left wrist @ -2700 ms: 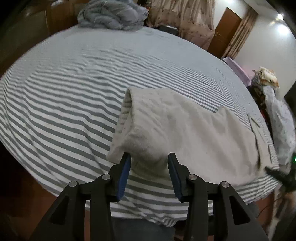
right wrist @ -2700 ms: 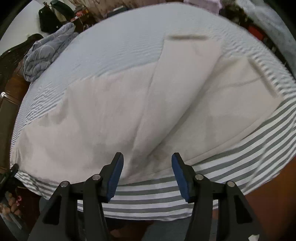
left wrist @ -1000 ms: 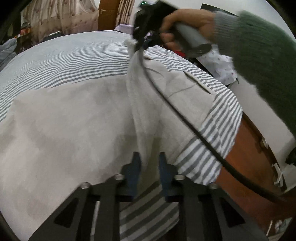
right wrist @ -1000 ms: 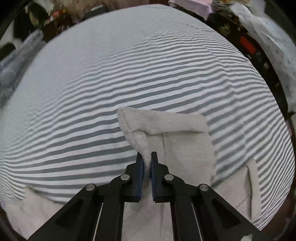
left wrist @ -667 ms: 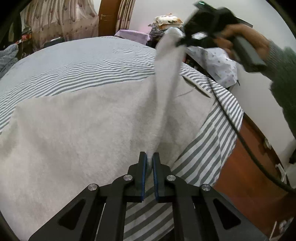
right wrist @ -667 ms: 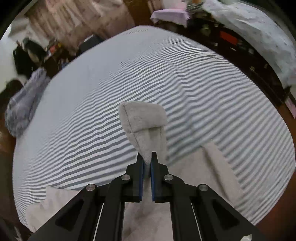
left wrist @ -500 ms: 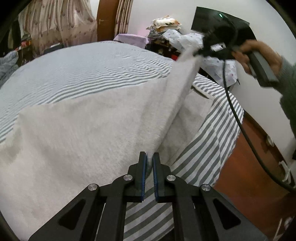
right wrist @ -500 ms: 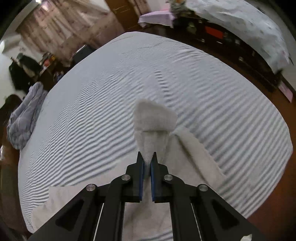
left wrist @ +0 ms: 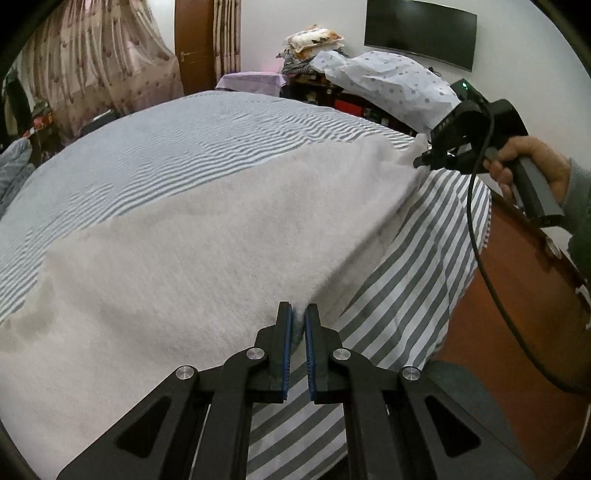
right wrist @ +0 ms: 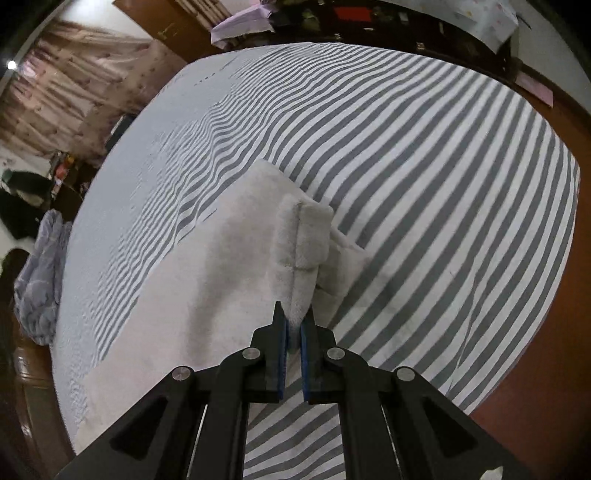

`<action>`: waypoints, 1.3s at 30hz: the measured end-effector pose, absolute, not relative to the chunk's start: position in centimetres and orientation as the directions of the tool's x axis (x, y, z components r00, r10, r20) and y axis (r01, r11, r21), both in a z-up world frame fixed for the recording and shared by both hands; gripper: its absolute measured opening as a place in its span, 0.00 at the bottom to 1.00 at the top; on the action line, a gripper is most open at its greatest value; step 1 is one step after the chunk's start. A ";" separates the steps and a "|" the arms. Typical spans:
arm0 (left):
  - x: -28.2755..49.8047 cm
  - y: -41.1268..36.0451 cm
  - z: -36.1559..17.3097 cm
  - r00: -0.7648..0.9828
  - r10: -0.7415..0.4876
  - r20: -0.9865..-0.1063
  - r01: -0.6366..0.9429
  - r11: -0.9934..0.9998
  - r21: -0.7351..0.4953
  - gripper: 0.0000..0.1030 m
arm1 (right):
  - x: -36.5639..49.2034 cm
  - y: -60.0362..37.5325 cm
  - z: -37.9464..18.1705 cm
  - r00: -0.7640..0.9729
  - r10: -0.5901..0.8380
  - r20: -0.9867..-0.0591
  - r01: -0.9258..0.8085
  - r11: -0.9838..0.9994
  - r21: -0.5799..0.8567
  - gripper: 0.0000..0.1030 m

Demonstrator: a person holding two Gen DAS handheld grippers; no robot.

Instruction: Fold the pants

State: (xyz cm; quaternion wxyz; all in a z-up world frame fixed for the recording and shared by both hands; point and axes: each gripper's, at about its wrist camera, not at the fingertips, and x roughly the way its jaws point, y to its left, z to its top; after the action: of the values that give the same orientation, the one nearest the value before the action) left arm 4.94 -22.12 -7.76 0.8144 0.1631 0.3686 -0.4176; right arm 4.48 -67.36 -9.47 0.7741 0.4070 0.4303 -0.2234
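Pale beige fleece pants [left wrist: 192, 236] lie spread over a grey-and-white striped bed [left wrist: 207, 125]. My left gripper [left wrist: 298, 321] is shut on their near edge, close to the bed's front corner. Far right in the left wrist view, a hand [left wrist: 532, 162] holds my right gripper [left wrist: 421, 160], shut on the far corner of the pants and pulling it taut above the mattress. In the right wrist view my right gripper [right wrist: 293, 325] pinches a folded hem of the pants [right wrist: 299, 240], and the fabric slopes away to the lower left.
A wooden bed frame [left wrist: 517, 295] runs along the right side. A cable [left wrist: 480, 236] hangs from the right gripper. A crumpled grey-blue blanket [right wrist: 37, 273] lies at the bed's far left. Covered furniture [left wrist: 384, 85], a wall TV [left wrist: 417, 33] and curtains [left wrist: 99, 62] stand behind.
The right gripper has swung its corner of the pants from over the middle of the bed out and down to the right, opening the folded layer flat. The left gripper shut on the near edge.
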 end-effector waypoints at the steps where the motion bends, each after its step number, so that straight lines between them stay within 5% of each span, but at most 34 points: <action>1: 4.9 -22.1 -7.7 0.380 -0.560 -0.736 0.802 0.596 -0.038 0.07 | 4.0 -67.3 -9.5 0.542 0.003 -0.840 0.695 0.560 0.451 0.04; 12: 3.2 -23.4 -10.7 0.284 -0.510 -0.812 0.839 0.542 -0.047 0.07 | 2.5 -69.1 -11.9 0.514 -0.028 -0.857 0.733 0.534 0.422 0.21; 16: 3.4 -23.3 -10.1 0.261 -0.527 -0.808 0.823 0.560 -0.099 0.07 | 1.3 -69.2 -11.9 0.553 -0.022 -0.833 0.720 0.515 0.465 0.35; 29: 12.0 -15.0 -8.4 0.421 -0.442 -0.792 0.544 0.822 -0.170 0.11 | 0.9 -67.1 -6.9 0.611 -0.179 -0.771 0.690 0.597 0.408 0.35; 33: 14.4 -11.0 -10.2 0.440 -0.362 -0.822 0.407 0.896 -0.177 0.11 | 6.3 -64.3 -4.7 0.637 -0.074 -0.767 0.581 0.699 0.416 0.37; 39: 13.8 -8.0 -11.0 0.431 -0.410 -0.804 0.375 0.892 -0.254 0.11 | 20.8 -53.4 -3.2 0.577 0.269 -0.771 0.255 0.837 0.484 0.38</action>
State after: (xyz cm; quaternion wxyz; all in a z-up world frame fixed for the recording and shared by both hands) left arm 13.80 -7.98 -10.99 0.8457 -0.0184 0.4802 -0.2321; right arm 20.82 -53.38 -3.16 0.8410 0.2852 0.4598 0.0042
